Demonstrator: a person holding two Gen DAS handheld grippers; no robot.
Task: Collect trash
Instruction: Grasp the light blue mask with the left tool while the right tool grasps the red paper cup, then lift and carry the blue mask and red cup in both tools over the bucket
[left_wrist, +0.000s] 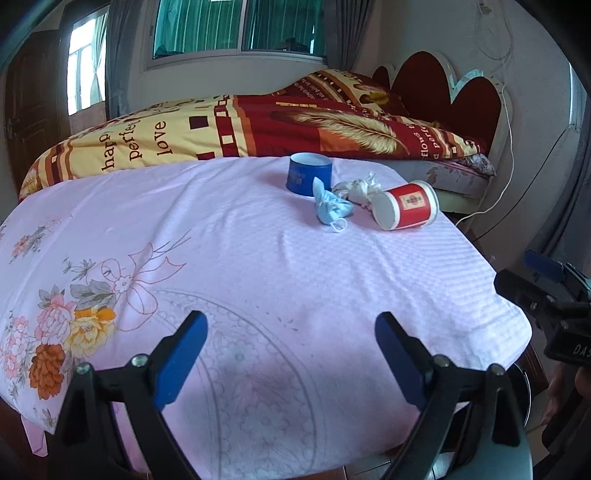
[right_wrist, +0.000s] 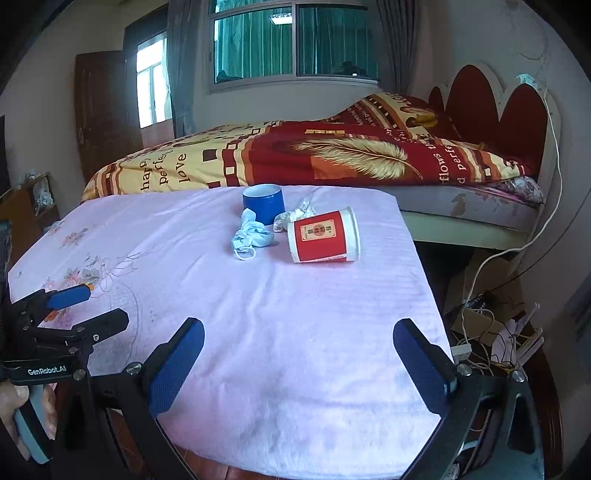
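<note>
From my left tool (left_wrist: 291, 354), spread wide and holding nothing, I see the trash far off on the pink table (left_wrist: 258, 258): a blue cup (left_wrist: 309, 178) standing, a red cup (left_wrist: 406, 209) tipped over. From my right tool (right_wrist: 297, 363), also spread and empty, the mask (right_wrist: 251, 238) and crumpled paper (right_wrist: 295, 217) lie between the cups, so I can grab them one by one.

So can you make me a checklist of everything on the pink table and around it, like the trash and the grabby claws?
Surface: pink cloth with flower print covers the table.
Job's things: red cup lying on its side; blue cup upright; crumpled blue mask; white wrapper wad.
Clutter: nothing seen besides the trash.
Grippers: left gripper and right gripper, both open, empty, short of the trash.
Cables: white cable from the headboard into a wire tangle.
Surroundings: bed with red-yellow quilt, window, wooden door.
</note>
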